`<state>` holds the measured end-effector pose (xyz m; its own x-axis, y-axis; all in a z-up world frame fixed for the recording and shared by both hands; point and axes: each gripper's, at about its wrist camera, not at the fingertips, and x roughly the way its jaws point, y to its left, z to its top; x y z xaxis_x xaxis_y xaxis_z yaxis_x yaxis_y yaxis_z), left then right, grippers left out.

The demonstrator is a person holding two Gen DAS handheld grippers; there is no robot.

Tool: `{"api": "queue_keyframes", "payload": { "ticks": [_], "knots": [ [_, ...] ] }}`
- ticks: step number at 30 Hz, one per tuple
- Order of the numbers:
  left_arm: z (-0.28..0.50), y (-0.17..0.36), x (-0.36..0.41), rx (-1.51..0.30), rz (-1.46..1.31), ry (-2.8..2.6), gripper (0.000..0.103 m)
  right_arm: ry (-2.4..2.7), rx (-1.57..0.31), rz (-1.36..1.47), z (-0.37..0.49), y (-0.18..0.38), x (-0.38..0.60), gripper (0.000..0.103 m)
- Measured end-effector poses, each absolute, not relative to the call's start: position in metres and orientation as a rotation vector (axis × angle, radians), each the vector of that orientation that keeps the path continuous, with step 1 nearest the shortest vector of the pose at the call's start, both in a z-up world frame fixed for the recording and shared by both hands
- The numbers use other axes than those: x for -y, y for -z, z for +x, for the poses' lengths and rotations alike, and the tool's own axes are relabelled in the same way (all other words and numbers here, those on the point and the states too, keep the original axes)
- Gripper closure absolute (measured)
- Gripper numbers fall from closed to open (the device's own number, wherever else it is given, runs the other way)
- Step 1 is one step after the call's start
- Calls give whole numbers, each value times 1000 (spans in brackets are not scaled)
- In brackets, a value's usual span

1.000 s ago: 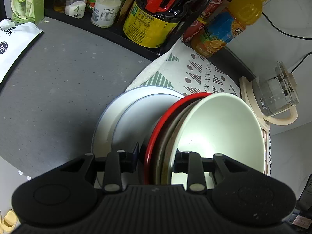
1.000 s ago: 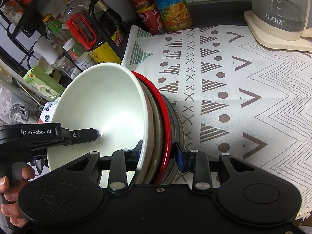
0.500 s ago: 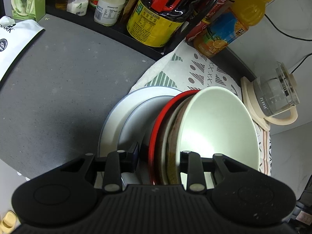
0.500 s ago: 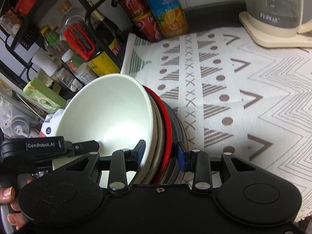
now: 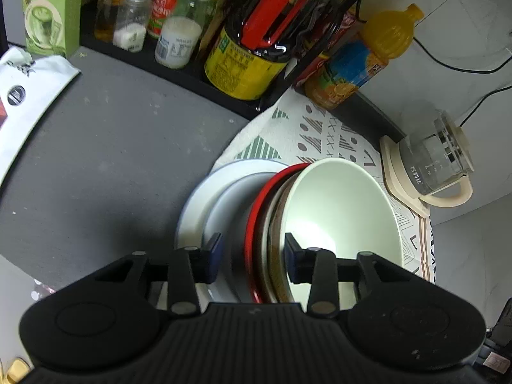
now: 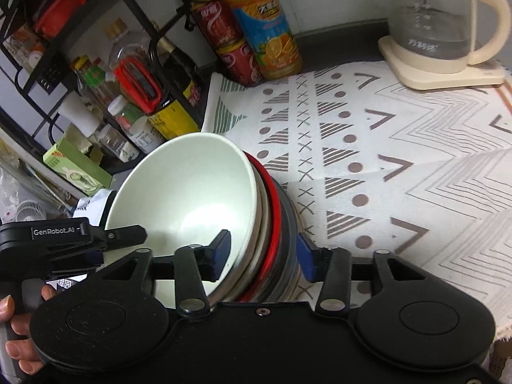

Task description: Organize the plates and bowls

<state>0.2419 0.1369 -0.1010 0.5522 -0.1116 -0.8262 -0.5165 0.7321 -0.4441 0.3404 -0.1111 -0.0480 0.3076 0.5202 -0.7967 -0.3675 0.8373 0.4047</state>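
Left tool [image 5: 252, 256]: clenched on stack [image 5: 265, 240] of nested dishes, one finger inside the white bowl [image 5: 339, 214], other against the plate [image 5: 198, 204]. Right tool [image 6: 264, 252]: clenched on same stack from opposite side. Stack tilted on edge, held over the cloth's [image 6: 400, 147] edge. Beyond: juice bottle [image 6: 265, 32], kettle [image 6: 438, 28], condiment rack [image 5: 224, 48] on worktop [image 5: 96, 160].

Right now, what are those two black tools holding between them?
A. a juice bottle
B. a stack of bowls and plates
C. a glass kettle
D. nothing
B: both sets of fingers clamp opposite rims of the stack, with a white bowl innermost.
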Motion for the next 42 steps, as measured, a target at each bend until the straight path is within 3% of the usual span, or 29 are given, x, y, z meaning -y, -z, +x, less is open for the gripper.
{"api": "queue_keyframes", "payload": {
  "ticks": [7,11,17,22,27,29,34,42],
  "knots": [
    [231,88,-136,-960,-701,-234,55,-559,-1064,161,321,33,128,41],
    [226,80,-134,-954,-664,-210,45,-529,-1026,162,310,21,134,39],
    [218,66,-127,-942,-612,-173,31,-482,-979,166,297,5,146,28],
    [217,58,-118,-928,-554,-135,31,-419,-918,144,287,-8,158,13],
    [210,49,-109,-904,-526,-119,24,-365,-890,135,280,-17,170,8],
    [206,46,-104,-894,-496,-114,24,-347,-862,133,273,-23,175,0],
    [188,34,-91,-867,-457,-122,23,-297,-820,135,259,-31,187,0],
    [156,15,-73,-845,-368,-104,9,-169,-772,131,220,-37,211,0]
  ]
}}
